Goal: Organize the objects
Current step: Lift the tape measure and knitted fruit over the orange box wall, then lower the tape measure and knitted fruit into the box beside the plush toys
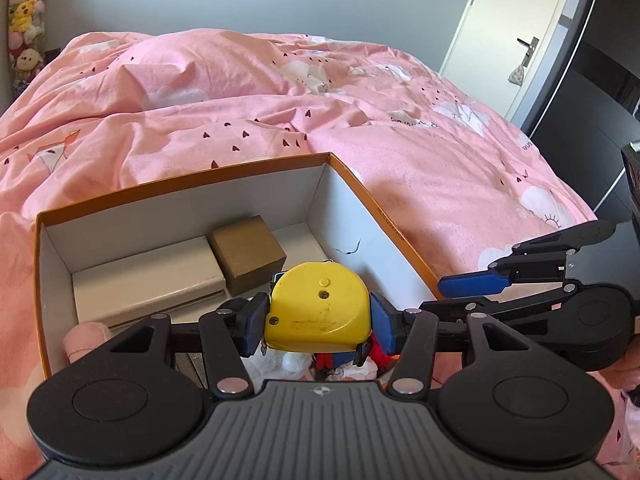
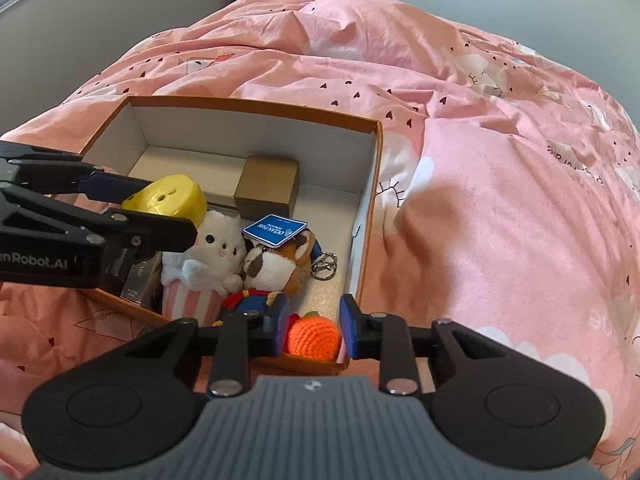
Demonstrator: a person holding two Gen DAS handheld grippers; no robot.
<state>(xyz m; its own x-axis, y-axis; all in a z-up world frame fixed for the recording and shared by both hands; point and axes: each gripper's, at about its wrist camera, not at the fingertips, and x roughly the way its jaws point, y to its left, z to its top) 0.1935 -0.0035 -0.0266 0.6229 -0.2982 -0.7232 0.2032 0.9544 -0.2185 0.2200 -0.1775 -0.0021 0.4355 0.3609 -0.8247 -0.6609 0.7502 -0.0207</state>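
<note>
My left gripper (image 1: 318, 322) is shut on a yellow tape measure (image 1: 318, 312) and holds it above the open orange box (image 1: 224, 174); it also shows in the right wrist view (image 2: 168, 200). My right gripper (image 2: 314, 330) is open above the box's near right corner (image 2: 320, 366), with a crocheted orange (image 2: 314, 334) below between its fingers, not gripped. It shows in the left wrist view (image 1: 472, 292). In the box lie a brown carton (image 2: 268, 190), a white cat plush (image 2: 208, 256), and a brown plush with a blue tag (image 2: 280, 256).
The box sits on a bed with a rumpled pink duvet (image 2: 480, 160). A cream flat box (image 1: 148, 280) and a silver packet (image 2: 140, 280) lie inside the orange box. A white door (image 1: 504, 36) is at the far right, plush toys (image 1: 24, 20) at the far left.
</note>
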